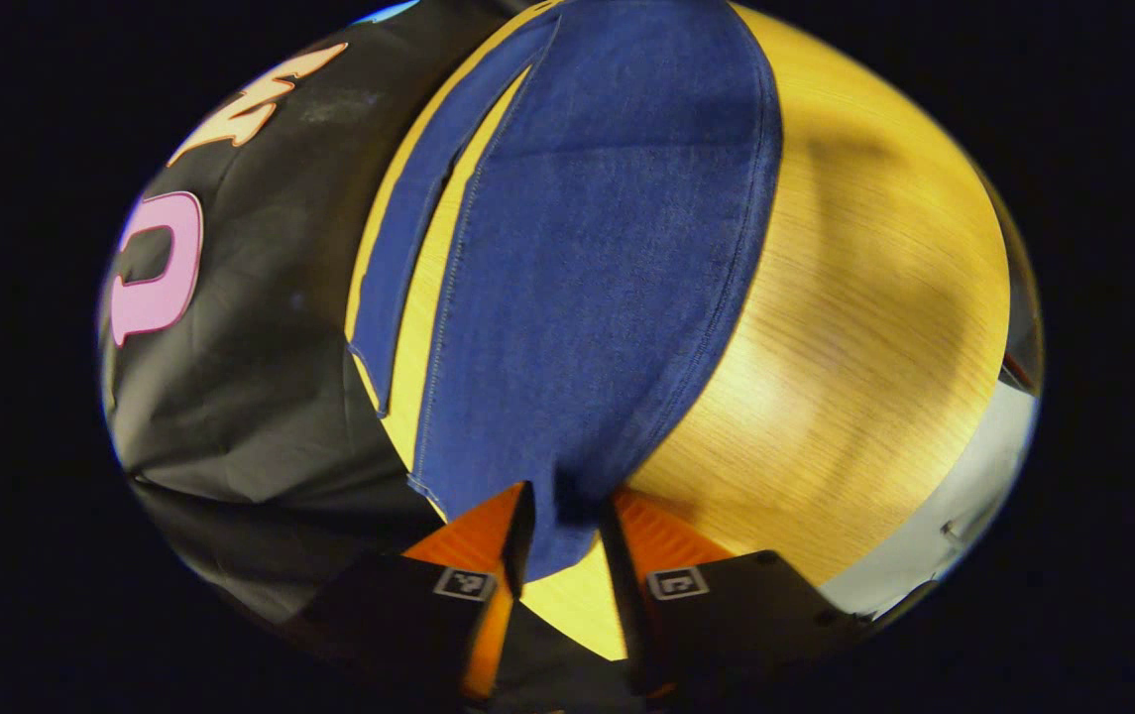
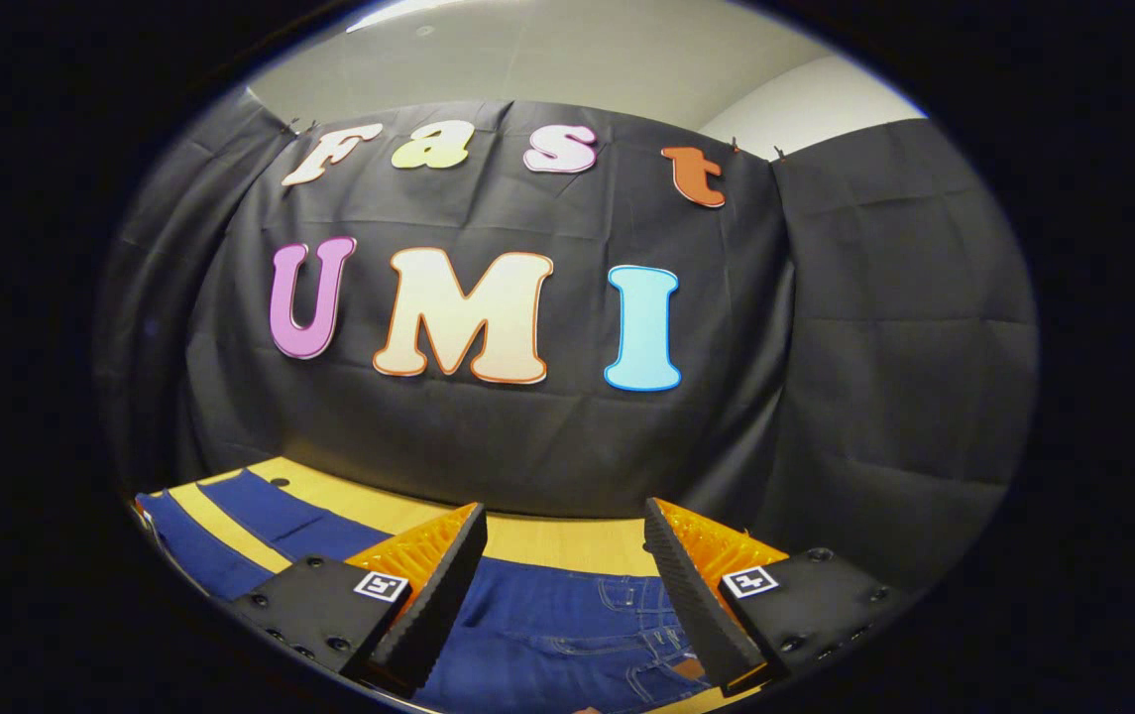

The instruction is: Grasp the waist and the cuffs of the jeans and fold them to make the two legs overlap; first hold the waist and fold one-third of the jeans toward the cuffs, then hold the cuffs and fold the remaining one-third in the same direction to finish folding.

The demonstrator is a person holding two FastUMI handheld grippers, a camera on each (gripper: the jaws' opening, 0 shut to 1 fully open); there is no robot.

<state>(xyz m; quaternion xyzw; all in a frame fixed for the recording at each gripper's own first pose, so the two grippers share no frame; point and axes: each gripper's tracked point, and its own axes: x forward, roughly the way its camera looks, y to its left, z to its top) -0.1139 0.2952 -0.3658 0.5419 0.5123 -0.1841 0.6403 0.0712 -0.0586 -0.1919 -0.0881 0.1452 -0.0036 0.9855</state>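
Note:
Blue jeans [image 1: 587, 258] lie flat along the yellow wooden table [image 1: 864, 327]. In the left gripper view one wide leg runs away from me, and a second leg [image 1: 408, 228] lies beside it with a strip of table between them. My left gripper [image 1: 567, 506] is at the near cuff, and the denim fills the narrow gap between its fingers. In the right gripper view the waist end with its pockets [image 2: 587, 625] lies under and between my right gripper [image 2: 567, 535], which hangs open just above it.
The black cloth wall [image 2: 825, 397] stands close behind the table's far edge. In the left gripper view the same cloth [image 1: 260, 377] lies beside the jeans, and the table's edge [image 1: 934, 516] and pale floor show on the other side.

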